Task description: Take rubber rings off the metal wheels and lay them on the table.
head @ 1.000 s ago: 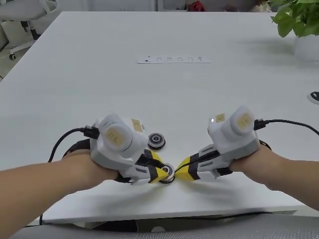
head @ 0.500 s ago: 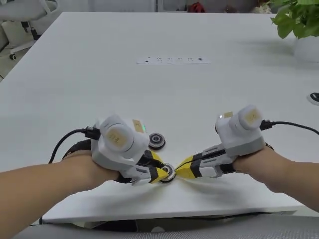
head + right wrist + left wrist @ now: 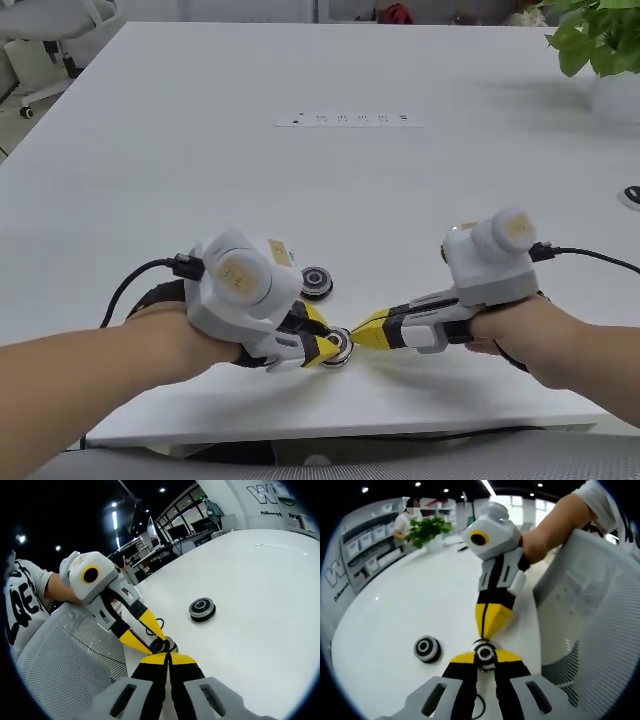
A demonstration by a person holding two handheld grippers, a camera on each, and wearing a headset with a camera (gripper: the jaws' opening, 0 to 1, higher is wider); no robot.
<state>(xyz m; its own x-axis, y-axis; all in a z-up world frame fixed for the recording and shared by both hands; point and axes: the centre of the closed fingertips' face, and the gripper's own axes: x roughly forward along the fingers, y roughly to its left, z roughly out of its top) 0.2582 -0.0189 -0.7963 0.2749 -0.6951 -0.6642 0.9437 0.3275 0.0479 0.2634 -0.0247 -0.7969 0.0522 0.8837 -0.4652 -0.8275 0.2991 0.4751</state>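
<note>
White table [image 3: 300,180], both claws nose to nose on one metal wheel at its near edge.
Left gripper [image 3: 325,349] pinches the held wheel [image 3: 339,345] at its tips. Right gripper [image 3: 358,338] has its jaws pressed together against the rim, but a bite on the rubber ring [image 3: 478,649] can't be confirmed. Risk: a thin bite slips off, or the pull twists the wheel out of the left jaws. A spare wheel [image 3: 316,282] sits just beyond the left gripper. Since a second ago the right gripper has rolled flatter and swung outward, tips unmoved.
</note>
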